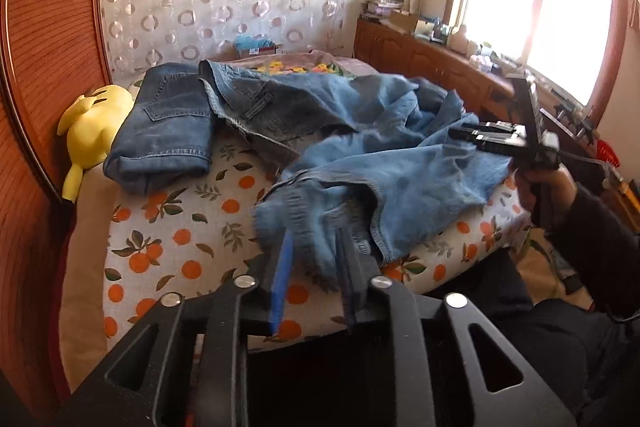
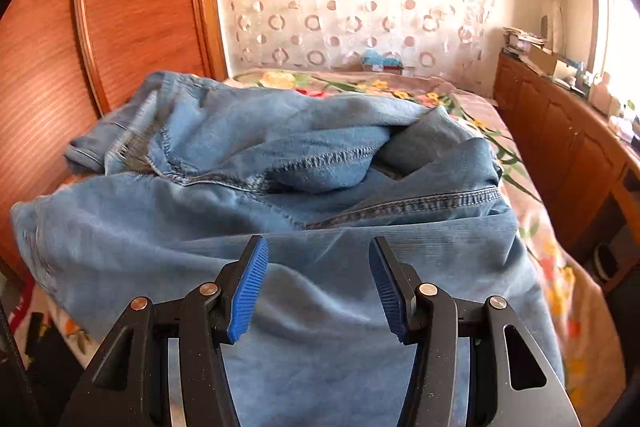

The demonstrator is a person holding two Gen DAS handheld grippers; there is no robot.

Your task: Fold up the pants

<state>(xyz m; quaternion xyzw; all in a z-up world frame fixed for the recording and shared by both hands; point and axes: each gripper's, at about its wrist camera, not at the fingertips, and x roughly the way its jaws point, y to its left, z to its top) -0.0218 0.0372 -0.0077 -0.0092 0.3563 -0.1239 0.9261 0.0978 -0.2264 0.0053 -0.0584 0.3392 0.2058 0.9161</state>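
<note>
A crumpled pair of light blue jeans (image 1: 400,147) lies across the bed. Its frayed hem (image 1: 304,223) drapes over the tips of my left gripper (image 1: 316,243), blurred. Both fingers stand apart, the left blue pad (image 1: 280,287) showing bare, so the cloth hangs between them unpressed. In the right wrist view my right gripper (image 2: 318,245) is open just over the jeans (image 2: 320,187), with both blue pads bare and the denim lying beneath them. In the left wrist view a hand holds the right gripper (image 1: 460,134) at the jeans' right edge.
A folded darker pair of jeans (image 1: 168,131) lies at the back left, beside a yellow plush toy (image 1: 92,123). Another dark denim piece (image 1: 260,99) is spread behind. The orange-print sheet (image 1: 180,227) covers the bed. Wooden panels (image 1: 48,47) stand left, a cluttered wooden cabinet (image 1: 420,55) right.
</note>
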